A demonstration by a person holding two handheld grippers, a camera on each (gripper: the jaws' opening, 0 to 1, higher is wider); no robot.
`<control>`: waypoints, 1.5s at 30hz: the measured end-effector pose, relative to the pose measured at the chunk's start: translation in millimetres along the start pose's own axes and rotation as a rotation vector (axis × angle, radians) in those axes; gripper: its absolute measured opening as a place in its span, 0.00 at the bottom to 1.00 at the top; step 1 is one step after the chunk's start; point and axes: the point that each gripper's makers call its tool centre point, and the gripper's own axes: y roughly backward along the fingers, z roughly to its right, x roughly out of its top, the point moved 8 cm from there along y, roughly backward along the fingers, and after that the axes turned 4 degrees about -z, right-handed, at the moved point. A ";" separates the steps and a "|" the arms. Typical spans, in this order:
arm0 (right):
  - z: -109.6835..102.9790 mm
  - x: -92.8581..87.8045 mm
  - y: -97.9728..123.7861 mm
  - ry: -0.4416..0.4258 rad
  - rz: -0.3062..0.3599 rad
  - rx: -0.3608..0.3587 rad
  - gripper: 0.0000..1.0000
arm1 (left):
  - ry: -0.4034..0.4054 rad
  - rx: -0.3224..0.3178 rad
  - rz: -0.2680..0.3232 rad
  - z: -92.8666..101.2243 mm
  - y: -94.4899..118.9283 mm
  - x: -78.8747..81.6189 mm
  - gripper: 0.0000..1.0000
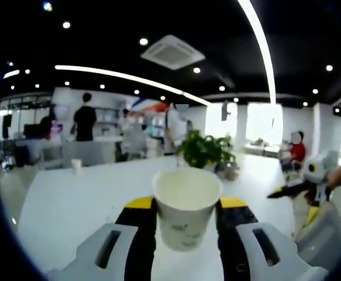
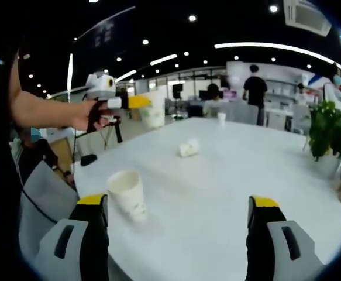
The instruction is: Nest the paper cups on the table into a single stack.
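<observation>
The left gripper (image 1: 186, 225) is clenching a paper cup (image 1: 186, 212) upright, lifted above the white table (image 1: 71, 205). The right gripper (image 2: 179, 225) is hovering with jaws spread wide over the table's near edge. A second cup (image 2: 128, 194) is standing at ten o'clock beside its left jaw. A tipped cup (image 2: 189, 147) is lying at twelve o'clock, with open tabletop all around it.
</observation>
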 end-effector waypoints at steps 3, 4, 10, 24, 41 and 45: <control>-0.8 0.4 0.1 0.003 0.000 0.001 0.98 | -0.012 -0.018 -0.005 9.7 4.9 -0.5 0.38; -1.6 0.5 0.6 0.004 -0.001 0.001 0.98 | -0.012 -0.025 -0.007 11.9 6.0 -0.6 0.38; -3.0 -1.3 0.8 0.006 -0.003 0.004 0.98 | -0.014 -0.052 -0.018 25.4 11.7 -0.4 0.38; -8.6 -3.8 5.5 0.015 -0.007 0.010 0.97 | -0.009 -0.089 -0.016 54.5 21.2 -2.8 0.38; -10.5 -5.9 7.8 0.028 -0.009 0.022 0.98 | 0.012 -0.083 -0.006 81.5 42.7 -7.2 0.38; -11.4 -5.4 7.0 0.027 -0.007 0.025 0.98 | -0.007 -0.087 -0.009 87.6 44.7 -6.5 0.38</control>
